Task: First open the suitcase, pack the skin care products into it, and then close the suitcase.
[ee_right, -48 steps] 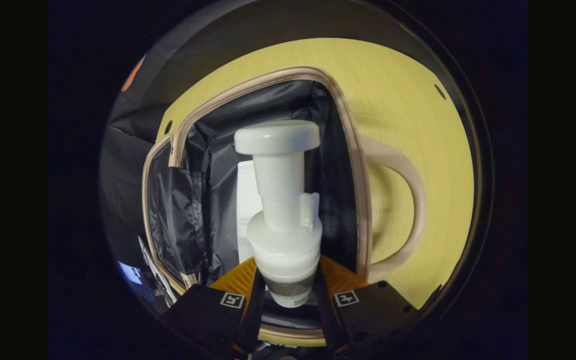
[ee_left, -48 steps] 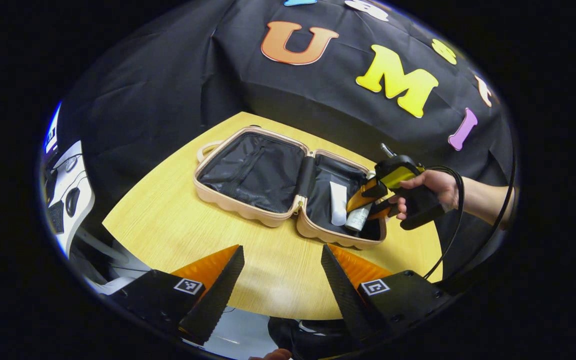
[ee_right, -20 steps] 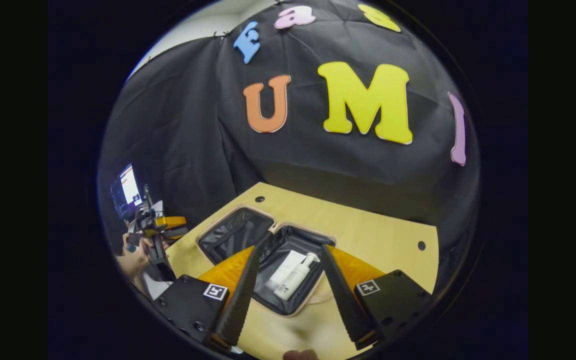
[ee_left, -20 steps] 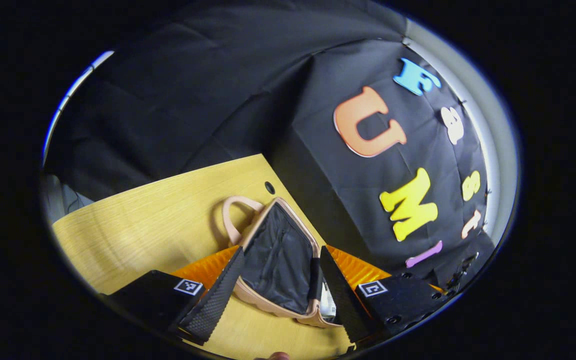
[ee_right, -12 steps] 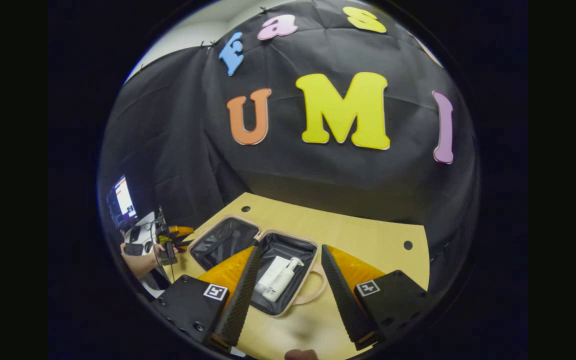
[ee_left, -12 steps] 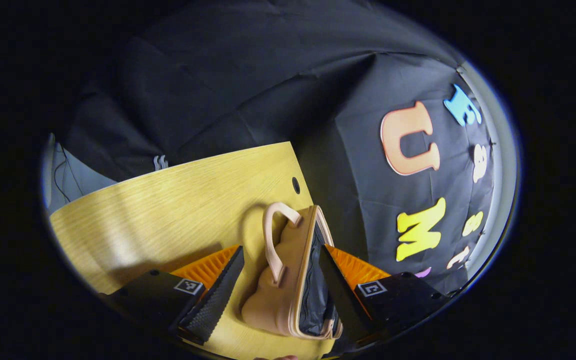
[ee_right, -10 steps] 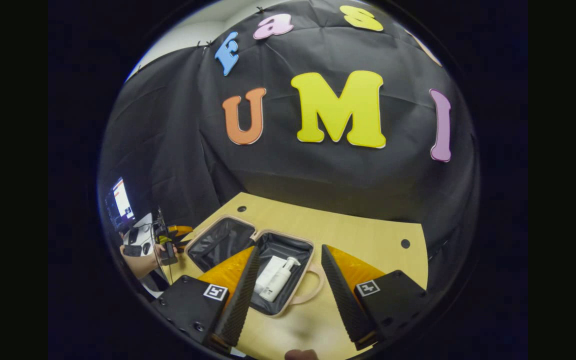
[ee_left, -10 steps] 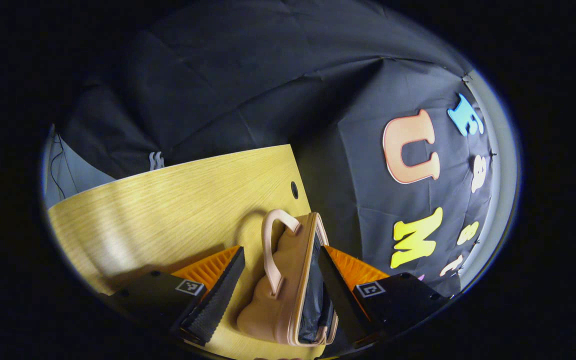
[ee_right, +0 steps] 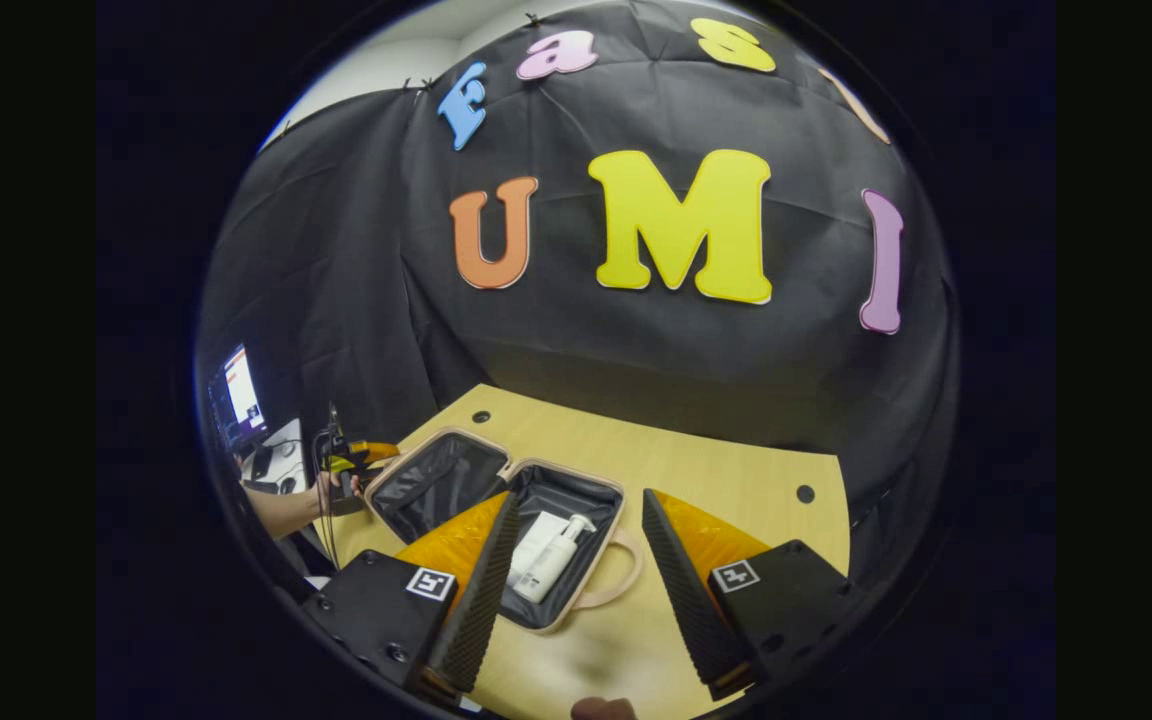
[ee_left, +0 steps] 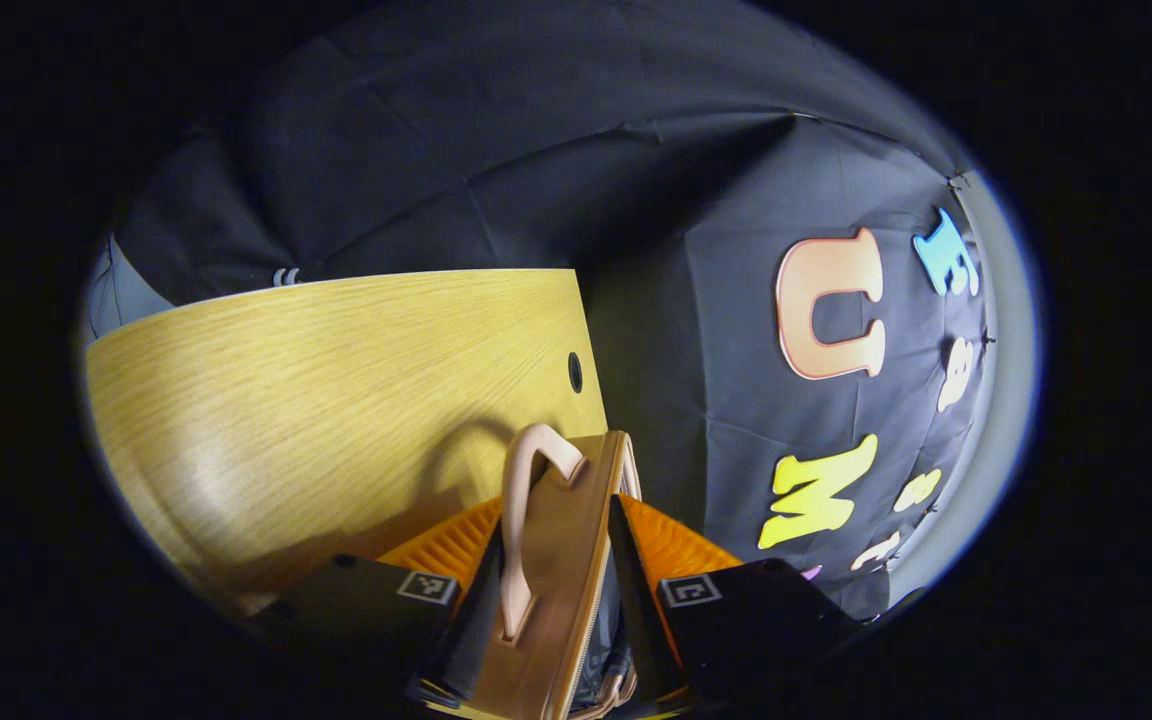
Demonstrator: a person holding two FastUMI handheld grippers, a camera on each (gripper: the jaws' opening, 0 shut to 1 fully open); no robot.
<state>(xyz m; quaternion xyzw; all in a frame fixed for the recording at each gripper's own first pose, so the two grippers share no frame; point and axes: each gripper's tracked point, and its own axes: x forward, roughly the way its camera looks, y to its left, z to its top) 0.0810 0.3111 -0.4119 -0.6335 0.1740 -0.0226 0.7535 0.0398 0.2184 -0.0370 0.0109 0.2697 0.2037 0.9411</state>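
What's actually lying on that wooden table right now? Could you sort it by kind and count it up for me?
Suitcase: 1, the open suitcase on the table, its lid edge between the left gripper fingers.
Skin care products: 2, a white tube and a white pump bottle, both inside it.
Total: 3

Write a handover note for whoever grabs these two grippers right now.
Left gripper: shut on the edge of the empty suitcase lid, beside its handle.
Right gripper: open, holding nothing, above the table.
Suitcase lies open flat; white tube and pump bottle lie in its other half.
Done: opened and packed.
Left: swing the lid over and close it.
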